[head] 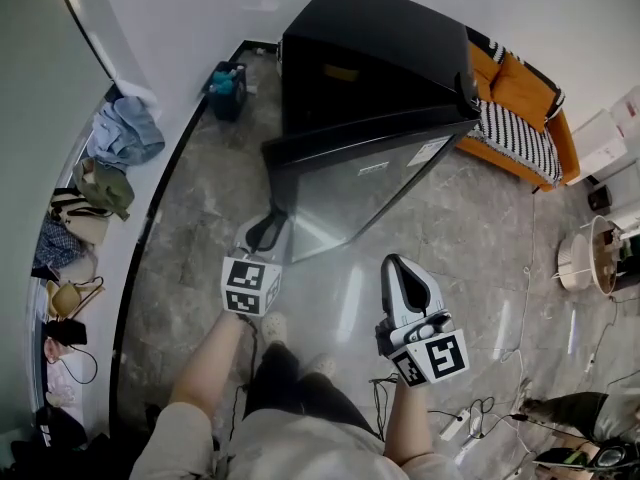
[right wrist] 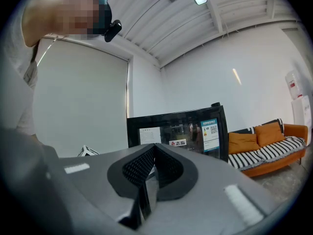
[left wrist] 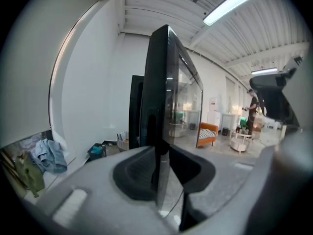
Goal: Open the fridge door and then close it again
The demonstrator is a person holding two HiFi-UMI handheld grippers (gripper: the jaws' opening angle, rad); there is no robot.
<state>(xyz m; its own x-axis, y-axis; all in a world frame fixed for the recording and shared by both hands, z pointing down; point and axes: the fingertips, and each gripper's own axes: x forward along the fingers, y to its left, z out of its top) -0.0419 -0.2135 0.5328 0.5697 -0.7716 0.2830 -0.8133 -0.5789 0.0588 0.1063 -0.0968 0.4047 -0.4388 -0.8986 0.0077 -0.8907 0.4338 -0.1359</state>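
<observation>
The left hand-held gripper (head: pixel 266 234) has its jaws clamped on the free edge of the glass door (head: pixel 380 183), which stands ajar on the black fridge (head: pixel 370 58) by the wall. Further right, the right hand-held gripper (head: pixel 398 264) hangs before the door, jaws together and empty.

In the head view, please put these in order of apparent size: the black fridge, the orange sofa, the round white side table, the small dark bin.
1. black fridge, clearly largest
2. orange sofa
3. round white side table and small dark bin: they look nearly alike, so I leave them unranked
</observation>
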